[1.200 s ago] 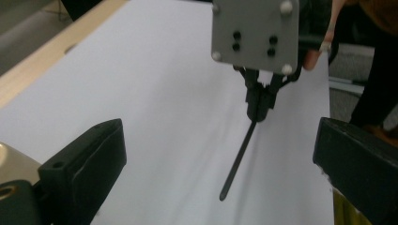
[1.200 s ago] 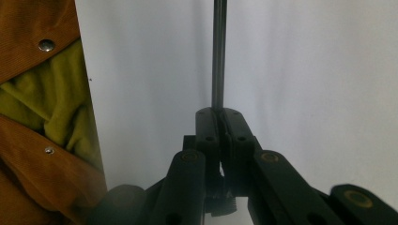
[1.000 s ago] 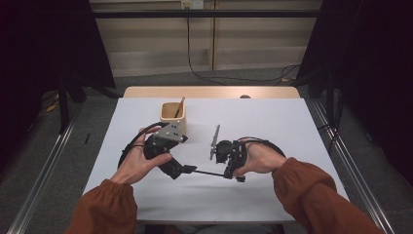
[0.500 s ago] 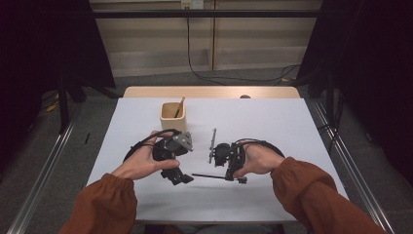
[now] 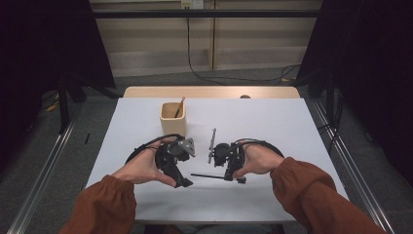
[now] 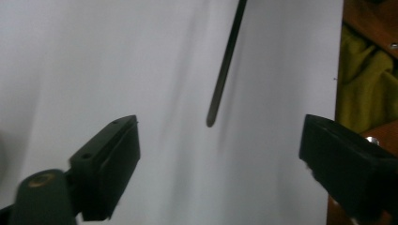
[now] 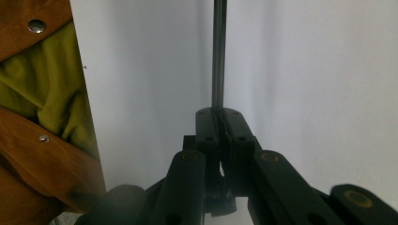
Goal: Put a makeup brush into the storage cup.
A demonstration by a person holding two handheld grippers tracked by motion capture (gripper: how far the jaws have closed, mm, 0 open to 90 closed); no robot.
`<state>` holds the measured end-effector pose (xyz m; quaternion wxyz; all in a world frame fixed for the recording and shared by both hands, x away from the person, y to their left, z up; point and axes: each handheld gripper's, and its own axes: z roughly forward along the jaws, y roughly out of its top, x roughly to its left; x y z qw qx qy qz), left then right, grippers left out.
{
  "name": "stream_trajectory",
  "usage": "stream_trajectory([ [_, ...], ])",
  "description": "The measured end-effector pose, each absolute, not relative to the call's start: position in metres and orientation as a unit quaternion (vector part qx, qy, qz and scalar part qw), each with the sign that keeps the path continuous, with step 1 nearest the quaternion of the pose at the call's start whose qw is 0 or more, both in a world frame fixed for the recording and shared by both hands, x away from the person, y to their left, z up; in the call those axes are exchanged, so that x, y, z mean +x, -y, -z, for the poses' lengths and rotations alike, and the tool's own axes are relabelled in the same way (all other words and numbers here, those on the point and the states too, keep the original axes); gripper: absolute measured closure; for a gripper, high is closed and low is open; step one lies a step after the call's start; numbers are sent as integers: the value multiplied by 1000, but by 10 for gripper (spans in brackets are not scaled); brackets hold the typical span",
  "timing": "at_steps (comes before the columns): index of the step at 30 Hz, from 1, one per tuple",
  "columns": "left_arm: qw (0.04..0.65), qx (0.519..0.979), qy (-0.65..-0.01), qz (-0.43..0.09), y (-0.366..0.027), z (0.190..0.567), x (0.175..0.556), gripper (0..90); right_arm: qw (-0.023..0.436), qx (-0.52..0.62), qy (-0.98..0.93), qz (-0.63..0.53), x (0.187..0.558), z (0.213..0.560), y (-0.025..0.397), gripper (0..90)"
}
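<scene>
White rectangular worktop [image 5: 272, 122]; tan wooden cup [image 5: 172, 118] far left. Right tool [image 7: 219, 123] clamped on thin black metal rod [image 7: 218, 56], held level near centre, tip leftward. Left tool [image 6: 220, 145] spread wide: center jaws around rod tip before closing.

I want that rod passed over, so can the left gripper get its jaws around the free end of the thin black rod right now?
Probably yes. The left gripper has its jaws wide open, and the thin black rod, clamped by the right gripper, ends just ahead of that gap with bare table between.
</scene>
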<state>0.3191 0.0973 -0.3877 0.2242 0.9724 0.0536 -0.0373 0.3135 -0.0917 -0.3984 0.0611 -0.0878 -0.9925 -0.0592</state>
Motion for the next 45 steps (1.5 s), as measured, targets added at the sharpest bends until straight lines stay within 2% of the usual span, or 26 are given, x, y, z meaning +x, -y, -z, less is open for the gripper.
stream_trajectory([
  [1, 224, 972, -53, 34, -97, 388, 320, 225, 61, -83, 993, 60, 313, 398, 91, 861],
  [6, 219, 974, -50, 34, -93, 391, 320, 344, 59, -81, 993, 62, 313, 399, 88, 861],
  [12, 212, 975, -47, 49, -93, 394, 324, 418, 57, -78, 993, 68, 312, 396, 87, 861],
  [17, 210, 975, -40, 66, -91, 399, 326, 562, 52, -76, 993, 75, 312, 396, 87, 861],
  [20, 214, 974, -33, 67, -91, 400, 330, 617, 55, -75, 993, 79, 312, 396, 87, 861],
  [37, 233, 968, -35, 89, -89, 405, 331, 806, 53, -76, 991, 100, 311, 392, 87, 861],
  [45, 235, 966, -28, 102, -88, 405, 329, 844, 55, -67, 991, 103, 311, 394, 89, 858],
])
